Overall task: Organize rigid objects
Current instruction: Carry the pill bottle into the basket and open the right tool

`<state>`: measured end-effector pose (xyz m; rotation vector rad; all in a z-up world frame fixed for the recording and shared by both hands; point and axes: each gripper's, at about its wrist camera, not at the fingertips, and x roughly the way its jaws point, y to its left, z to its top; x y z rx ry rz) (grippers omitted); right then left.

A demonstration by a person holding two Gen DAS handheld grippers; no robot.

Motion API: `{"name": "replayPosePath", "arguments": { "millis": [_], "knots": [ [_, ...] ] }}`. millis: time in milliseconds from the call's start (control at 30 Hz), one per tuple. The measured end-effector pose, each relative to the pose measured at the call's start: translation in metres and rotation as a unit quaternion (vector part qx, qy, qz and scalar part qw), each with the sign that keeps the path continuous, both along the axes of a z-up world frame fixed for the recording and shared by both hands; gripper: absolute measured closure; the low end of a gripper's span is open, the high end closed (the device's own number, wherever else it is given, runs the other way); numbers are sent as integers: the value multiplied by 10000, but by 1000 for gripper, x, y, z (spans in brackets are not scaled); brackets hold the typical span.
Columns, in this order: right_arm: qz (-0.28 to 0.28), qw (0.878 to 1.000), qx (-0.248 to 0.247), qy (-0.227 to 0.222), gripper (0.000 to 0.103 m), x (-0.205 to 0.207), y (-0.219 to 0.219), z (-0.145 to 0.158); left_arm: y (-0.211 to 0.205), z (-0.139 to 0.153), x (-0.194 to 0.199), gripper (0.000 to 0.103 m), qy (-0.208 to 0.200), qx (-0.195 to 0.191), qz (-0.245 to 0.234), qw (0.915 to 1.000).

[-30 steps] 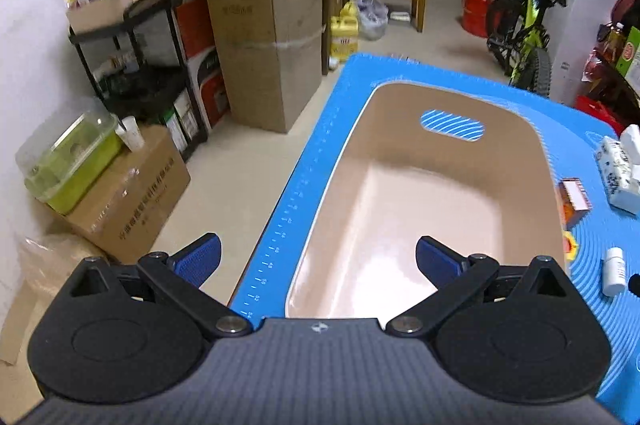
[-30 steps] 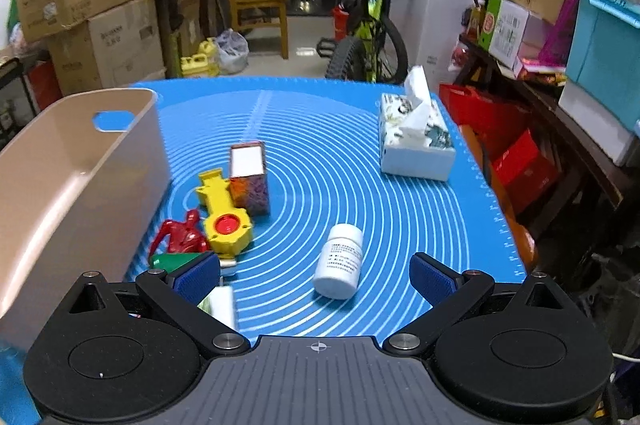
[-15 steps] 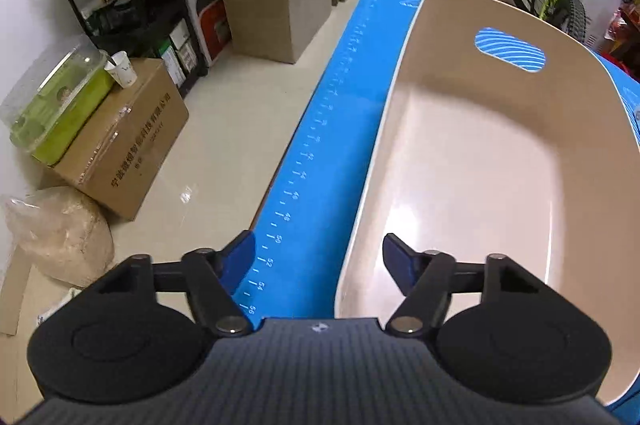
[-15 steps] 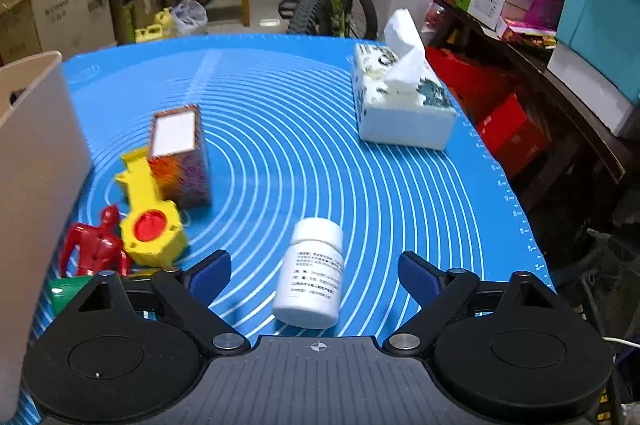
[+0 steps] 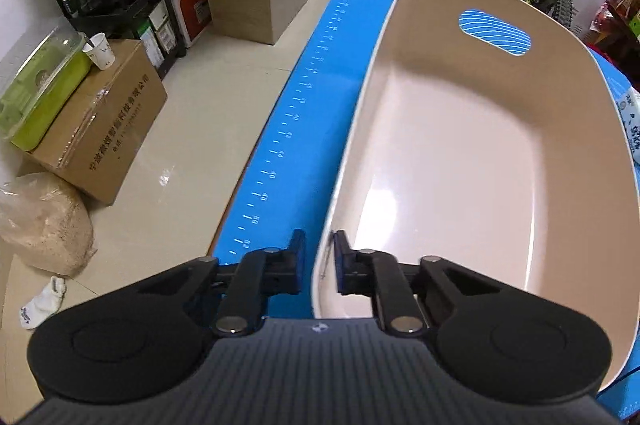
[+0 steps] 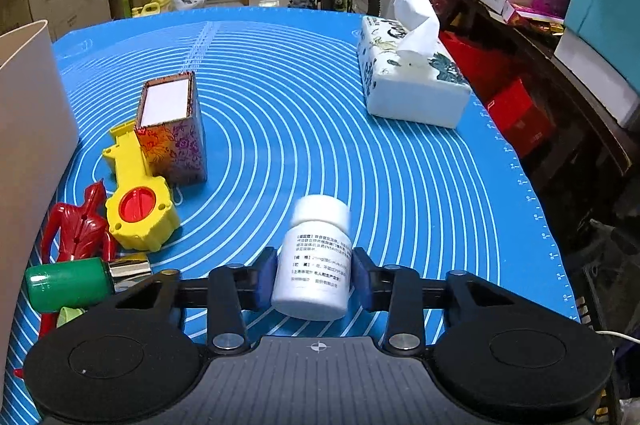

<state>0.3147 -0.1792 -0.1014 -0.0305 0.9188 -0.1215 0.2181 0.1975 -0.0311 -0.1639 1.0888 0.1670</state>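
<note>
Right now the left gripper [image 5: 320, 261] is clamped on the near left wall of the beige bin [image 5: 472, 161], one finger outside over the blue mat [image 5: 304, 113], the other inside the tub; the rim sits between the pads. Nothing lies on the part of the bin floor that shows, and its far wall has a handle cutout.

Over on the other side, the right gripper [image 6: 314, 279] is closed on the white pill bottle [image 6: 314, 257], blue pads pressing its labelled body from both sides, cap pointing away from the camera. Can't tell whether the bottle's base touches the mat [image 6: 320, 105].

Left of the bottle, well apart from it: a floral pen box [image 6: 172, 133] standing upright, a yellow toy [image 6: 138, 201] touching its base, a red figurine [image 6: 80, 225] just beside the yellow toy, and a green cylinder [image 6: 68, 283] with a shiny metal end at the near left edge. The bin wall [image 6: 28, 153] shows at far left in this view. A tissue box [image 6: 408, 85] sits at the far right of the mat, well apart from everything else.
</note>
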Motion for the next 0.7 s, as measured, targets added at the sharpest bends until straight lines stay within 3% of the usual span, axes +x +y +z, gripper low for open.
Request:
{"name": "replayPosePath", "arguments": {
  "millis": [67, 300, 700],
  "knots": [
    [33, 10000, 17, -20, 59, 0, 0, 0, -1, 0, 1, 93, 2, 25, 2, 10000],
    [39, 9994, -2, -336, 59, -12, 1, 16, -1, -1, 0, 93, 5, 58, -1, 10000],
    [1087, 9831, 411, -1417, 59, -26, 63, 114, 0, -1, 0, 92, 12, 91, 6, 10000]
  ]
}}
